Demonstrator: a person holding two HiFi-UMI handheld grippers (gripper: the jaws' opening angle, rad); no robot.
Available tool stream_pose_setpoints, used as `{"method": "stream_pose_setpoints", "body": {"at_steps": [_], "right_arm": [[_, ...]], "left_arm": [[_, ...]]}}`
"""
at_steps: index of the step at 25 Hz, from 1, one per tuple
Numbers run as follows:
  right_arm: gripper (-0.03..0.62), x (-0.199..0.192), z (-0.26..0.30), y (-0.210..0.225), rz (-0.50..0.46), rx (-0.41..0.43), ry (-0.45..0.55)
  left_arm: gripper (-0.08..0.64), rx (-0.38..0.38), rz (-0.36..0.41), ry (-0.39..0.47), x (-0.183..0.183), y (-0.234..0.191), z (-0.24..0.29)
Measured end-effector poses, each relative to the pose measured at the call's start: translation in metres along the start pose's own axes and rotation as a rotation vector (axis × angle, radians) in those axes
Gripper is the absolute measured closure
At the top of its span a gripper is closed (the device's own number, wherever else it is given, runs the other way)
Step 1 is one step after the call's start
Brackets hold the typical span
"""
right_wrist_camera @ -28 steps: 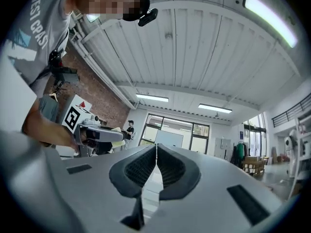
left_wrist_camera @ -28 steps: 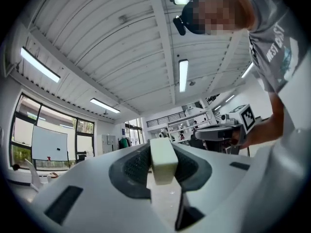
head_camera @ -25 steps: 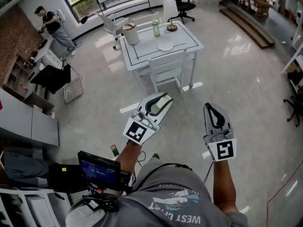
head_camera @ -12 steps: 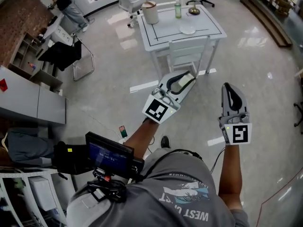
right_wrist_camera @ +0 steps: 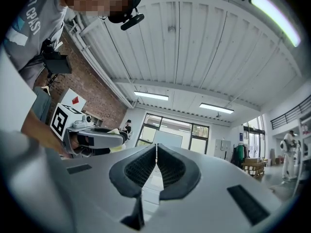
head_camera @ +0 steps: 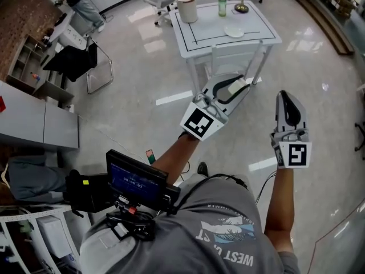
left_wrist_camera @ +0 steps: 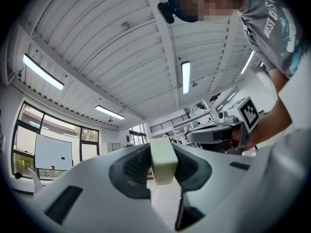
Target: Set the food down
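Left gripper (head_camera: pixel 237 87) clenched on a pale food block (left_wrist_camera: pixel 163 161), carried over the floor (head_camera: pixel 142 73); right gripper (head_camera: pixel 287 103) pinched closed, empty. Risk: slipping from so narrow a pinch, or clipping the white chair (head_camera: pixel 231 55) at twelve o'clock. Beyond, white table (head_camera: pixel 214 32) with plate (head_camera: pixel 234 32), in an open office.

The food (left_wrist_camera: pixel 163 160) is showing pale cream against the white left gripper (head_camera: pixel 238 85) and its dark grey ribbed pads (left_wrist_camera: pixel 133 166) (black-and-white squares are patterning its cube (head_camera: pixel 199 124)). The far white table (head_camera: pixel 217 33) is wearing a thin black outline.
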State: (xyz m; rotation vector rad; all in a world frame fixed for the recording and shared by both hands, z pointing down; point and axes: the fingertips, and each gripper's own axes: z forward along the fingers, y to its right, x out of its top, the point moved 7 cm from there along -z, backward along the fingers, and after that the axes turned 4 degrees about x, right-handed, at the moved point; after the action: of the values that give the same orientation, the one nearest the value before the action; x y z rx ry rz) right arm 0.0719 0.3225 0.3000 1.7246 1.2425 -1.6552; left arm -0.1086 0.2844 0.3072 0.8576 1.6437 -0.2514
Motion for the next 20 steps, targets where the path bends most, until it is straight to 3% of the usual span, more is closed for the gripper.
{"method": "stream_pose_setpoints", "body": {"at_steps": [4,12,20], "right_arm": [[0.584,-0.002,0.005,0.006,-0.004,0.006,0.001],[0.584,-0.022,0.019,0.060,-0.012,0.050,-0.009],[0.584,-0.032,0.027,0.094,-0.029,0.117,0.001]], "left_arm": [[0.454,0.005,-0.027,0.013,-0.001,-0.001,0.009],[0.454,0.058,-0.046,-0.011,-0.015,-0.007,0.053],[0.454,0.106,-0.010,-0.033,-0.020,-0.004,0.082]]}}
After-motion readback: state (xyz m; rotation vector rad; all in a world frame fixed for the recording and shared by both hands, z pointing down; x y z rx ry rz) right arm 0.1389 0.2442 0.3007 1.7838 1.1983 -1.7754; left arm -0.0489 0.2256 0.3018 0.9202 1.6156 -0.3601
